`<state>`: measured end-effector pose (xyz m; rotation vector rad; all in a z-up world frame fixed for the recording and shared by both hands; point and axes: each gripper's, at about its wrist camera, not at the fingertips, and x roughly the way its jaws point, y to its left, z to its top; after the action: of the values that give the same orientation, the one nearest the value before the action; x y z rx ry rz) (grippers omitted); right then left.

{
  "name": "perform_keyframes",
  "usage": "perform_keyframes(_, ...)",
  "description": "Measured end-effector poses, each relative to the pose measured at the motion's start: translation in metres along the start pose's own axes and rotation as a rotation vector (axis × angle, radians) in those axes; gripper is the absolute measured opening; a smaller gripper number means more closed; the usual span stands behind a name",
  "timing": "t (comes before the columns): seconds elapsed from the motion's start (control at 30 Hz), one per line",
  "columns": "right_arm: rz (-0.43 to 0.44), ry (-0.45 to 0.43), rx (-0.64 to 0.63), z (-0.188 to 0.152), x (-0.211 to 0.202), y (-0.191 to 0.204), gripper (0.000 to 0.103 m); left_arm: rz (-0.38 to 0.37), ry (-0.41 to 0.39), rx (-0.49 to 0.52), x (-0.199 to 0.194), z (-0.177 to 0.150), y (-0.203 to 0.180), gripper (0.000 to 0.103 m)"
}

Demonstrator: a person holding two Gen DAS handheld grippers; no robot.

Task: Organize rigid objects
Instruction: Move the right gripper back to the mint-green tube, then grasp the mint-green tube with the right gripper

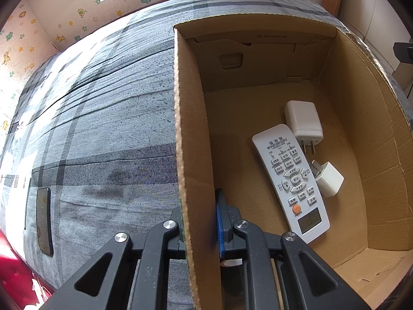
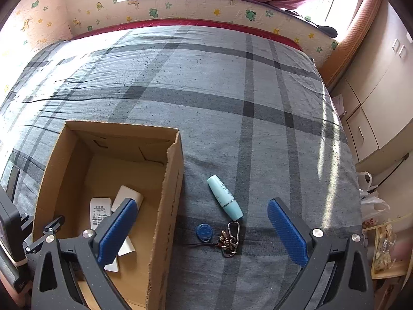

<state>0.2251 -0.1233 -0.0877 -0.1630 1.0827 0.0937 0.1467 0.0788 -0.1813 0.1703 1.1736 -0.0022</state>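
Box: brown corrugated cardboard, open top, rough-cut rim, standing on the bed.
Remote: long white plastic slab, grey buttons, one orange button, small display; flat on the box floor.
Charger: white, boxy, smooth, two metal prongs; in the box, touching the remote's far end.
Plug: smaller white cube, rounded corners; in the box, just beside the remote.
Tube: pale teal cylinder, tapered cap, silvery band; lying on the bed, right of the box.
Keys: metal carabiner with a tangle of rings, thin dark cord, round blue plastic tag; on the bed, near the tube.
Phone: dark glossy slab, flat on the bed left of the box.
Bed: grey plaid sheet, creased.
Left gripper: black, blue ribbed pads; jaws clamped on the box's left wall, one either side.
Right gripper: jaws spread wide, holding nothing; left finger over the box, right over the bed, keys between.
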Motion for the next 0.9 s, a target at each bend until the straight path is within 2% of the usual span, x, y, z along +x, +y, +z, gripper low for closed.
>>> perform_keyframes(0.47, -0.014, 0.035, 0.046, -0.014, 0.043, -0.042, 0.103, 0.003, -0.001, 0.002, -0.001, 0.000, -0.001, 0.014)
perform_keyframes(0.9, 0.009, 0.081, 0.075, -0.025, 0.097, -0.056, 0.103, 0.005, 0.002, 0.001, 0.000, 0.000, -0.001, 0.014)
